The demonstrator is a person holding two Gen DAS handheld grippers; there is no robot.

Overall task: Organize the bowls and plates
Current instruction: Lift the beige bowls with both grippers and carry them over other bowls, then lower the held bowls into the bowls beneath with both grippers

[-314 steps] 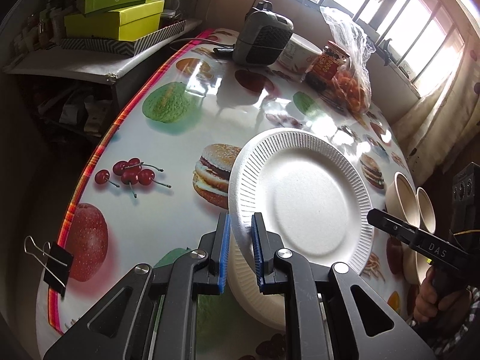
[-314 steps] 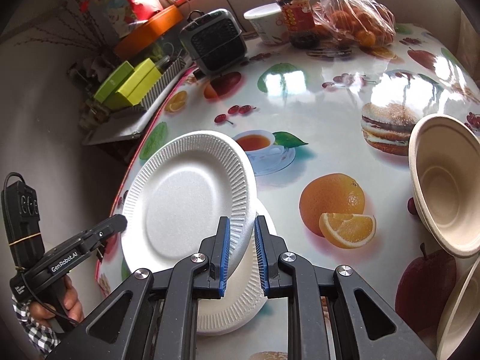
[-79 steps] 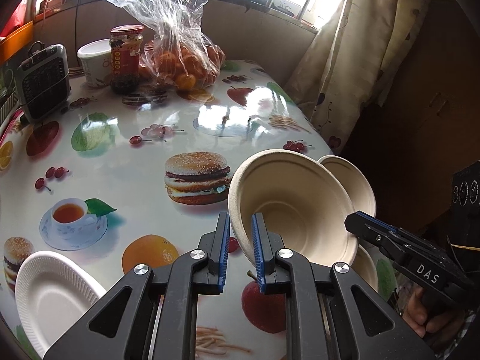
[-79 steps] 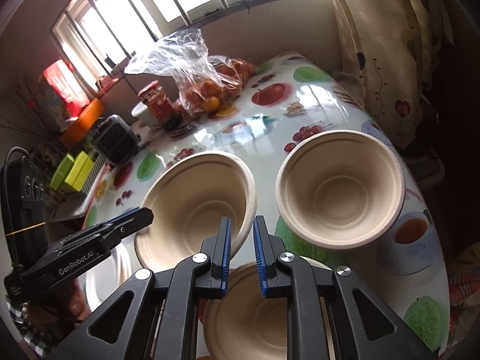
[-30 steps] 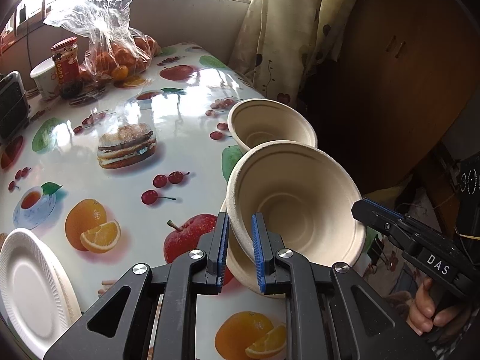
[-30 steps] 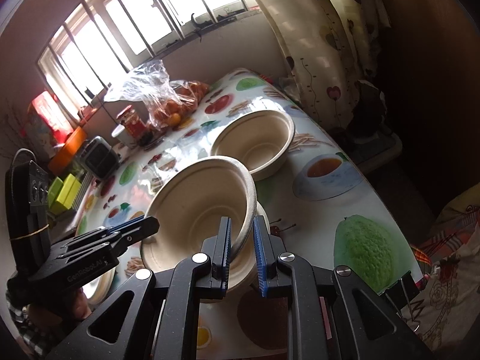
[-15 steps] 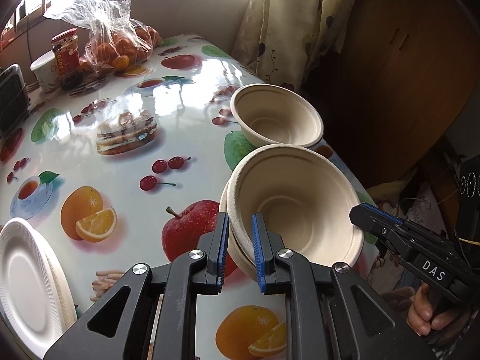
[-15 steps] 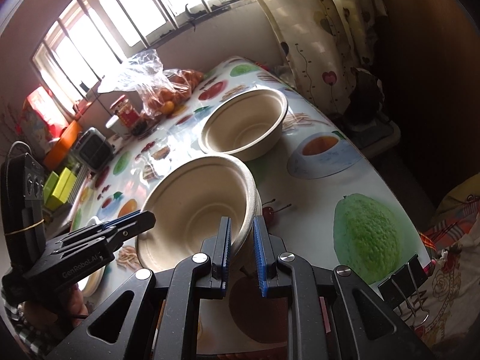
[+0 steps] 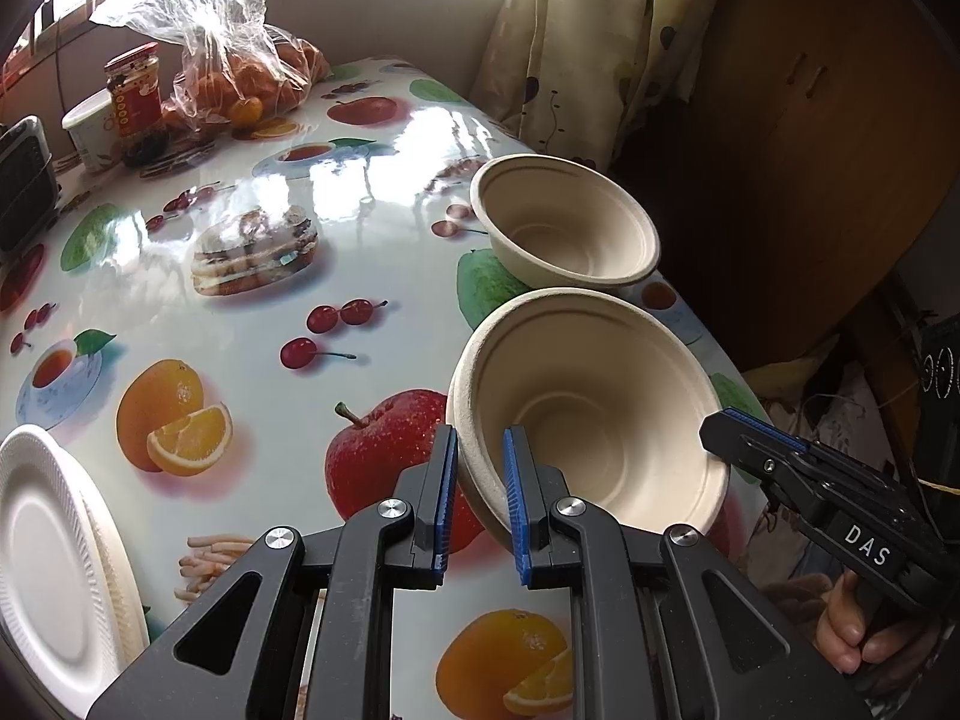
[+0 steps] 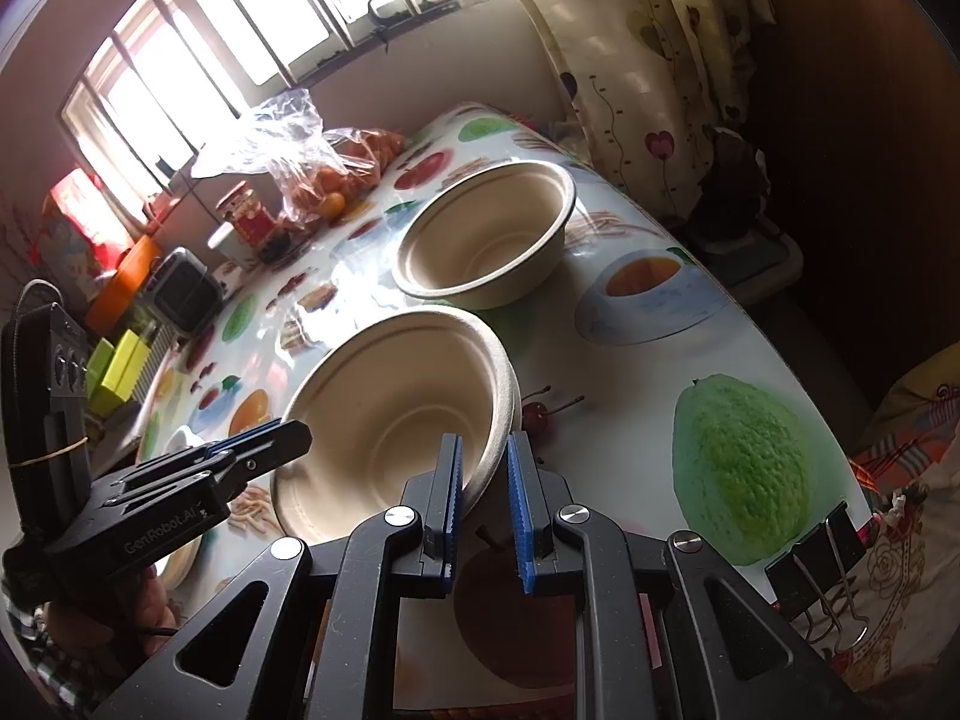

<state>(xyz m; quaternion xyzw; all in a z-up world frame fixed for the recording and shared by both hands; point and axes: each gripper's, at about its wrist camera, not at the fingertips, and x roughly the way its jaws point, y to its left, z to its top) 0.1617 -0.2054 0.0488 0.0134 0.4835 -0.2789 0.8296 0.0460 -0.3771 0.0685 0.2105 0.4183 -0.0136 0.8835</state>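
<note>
White plates (image 9: 54, 546) stacked at the worktop's (image 9: 252, 300) left edge. Left tool (image 9: 477, 495) nearly closed, pinching the near-left rim of the tan bowl (image 9: 591, 414), nested on another; right tool (image 10: 483, 495) likewise clamps its opposite rim. Second bowl (image 9: 567, 228) stands just beyond, by the curtain (image 9: 576, 36).

On the fruit-printed desk (image 9: 252, 192), the beige paper bowl (image 9: 588, 414) sits before another beige bowl (image 9: 564, 234); white foam plates (image 9: 54, 546) lie far left.
</note>
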